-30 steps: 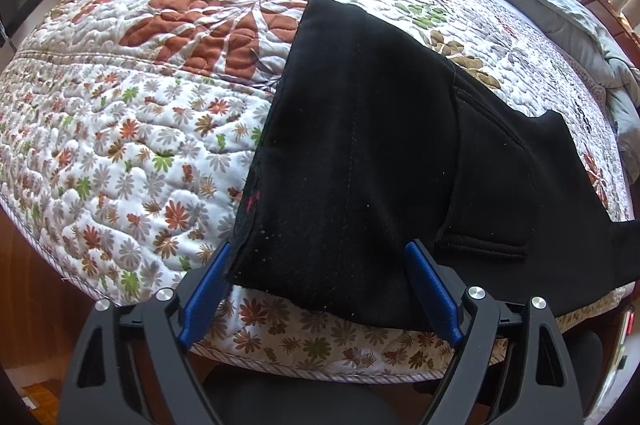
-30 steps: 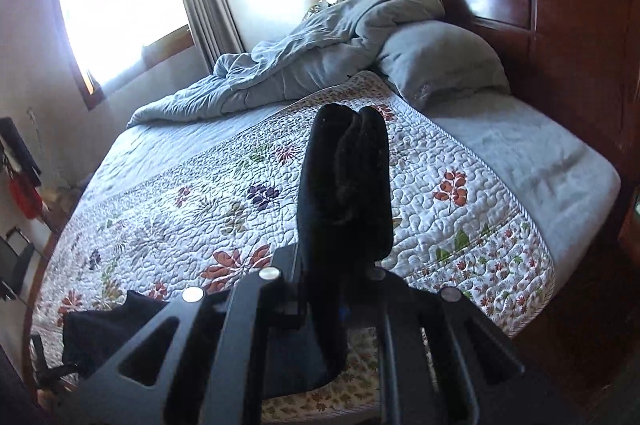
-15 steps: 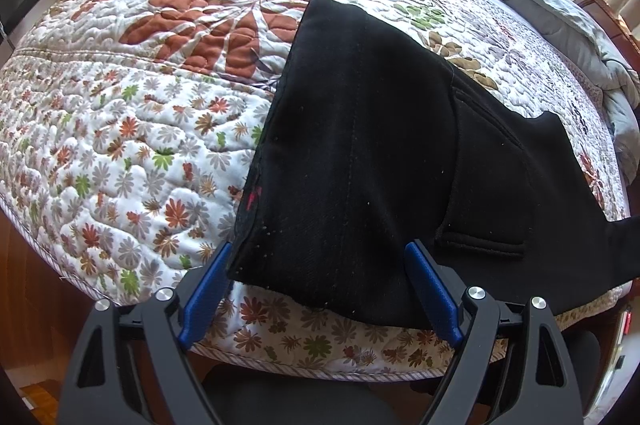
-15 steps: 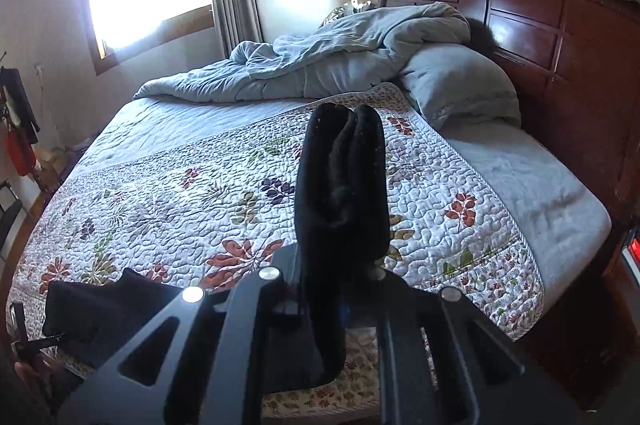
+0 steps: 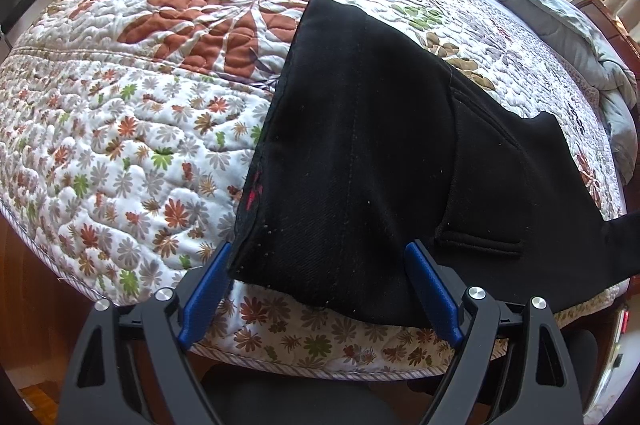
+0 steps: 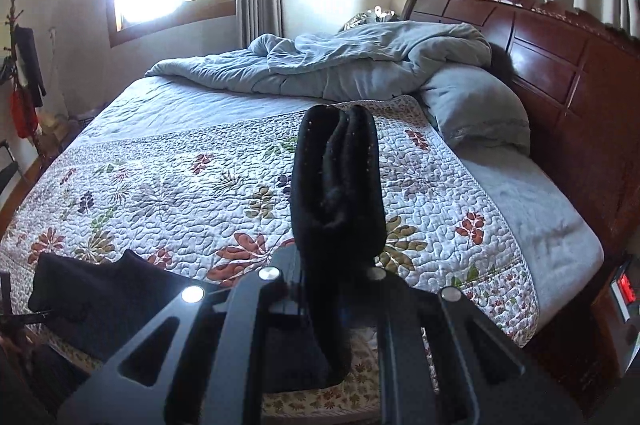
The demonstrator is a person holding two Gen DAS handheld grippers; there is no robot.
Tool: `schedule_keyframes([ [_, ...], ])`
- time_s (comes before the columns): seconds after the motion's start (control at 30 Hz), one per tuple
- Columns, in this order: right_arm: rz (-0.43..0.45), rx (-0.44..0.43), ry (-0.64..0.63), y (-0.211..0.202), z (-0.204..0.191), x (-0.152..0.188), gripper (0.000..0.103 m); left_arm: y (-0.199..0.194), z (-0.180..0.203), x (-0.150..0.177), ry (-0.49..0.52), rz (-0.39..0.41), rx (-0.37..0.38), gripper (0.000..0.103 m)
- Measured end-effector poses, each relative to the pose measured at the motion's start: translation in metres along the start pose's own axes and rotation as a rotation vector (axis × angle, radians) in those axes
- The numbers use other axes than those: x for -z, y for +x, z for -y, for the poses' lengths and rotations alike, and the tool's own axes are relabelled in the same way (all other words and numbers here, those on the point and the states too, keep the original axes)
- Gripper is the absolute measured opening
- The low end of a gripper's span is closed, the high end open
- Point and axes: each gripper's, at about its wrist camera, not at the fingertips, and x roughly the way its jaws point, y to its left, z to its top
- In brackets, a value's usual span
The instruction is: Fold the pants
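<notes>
Pants (image 5: 360, 145) on floral quilt (image 5: 140, 105)

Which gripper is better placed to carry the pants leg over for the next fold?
Probably the right gripper: it is shut on the black pants, holding the bunched end raised. The left gripper is open at the near edge.

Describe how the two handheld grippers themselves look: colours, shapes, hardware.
The left gripper has matte black arms with triangular cutouts, round silver bolts and blue finger pads. The right gripper shows the same black frame and silver bolts. No cables or sleeves visible.
</notes>
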Motion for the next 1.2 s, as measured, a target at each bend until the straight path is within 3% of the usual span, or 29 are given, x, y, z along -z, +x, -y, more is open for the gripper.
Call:
schedule_keyframes([
  [0.63,-0.013,0.004,-0.159,0.012,-0.054,0.000,0.011,0.001,-0.005,0.001,-0.010,0.003,0.016,0.087],
  [1.2,-0.059,-0.038,-0.316,0.035,-0.126,0.013,0.011,0.001,-0.006,0.003,-0.019,0.006,0.030,0.088],
])
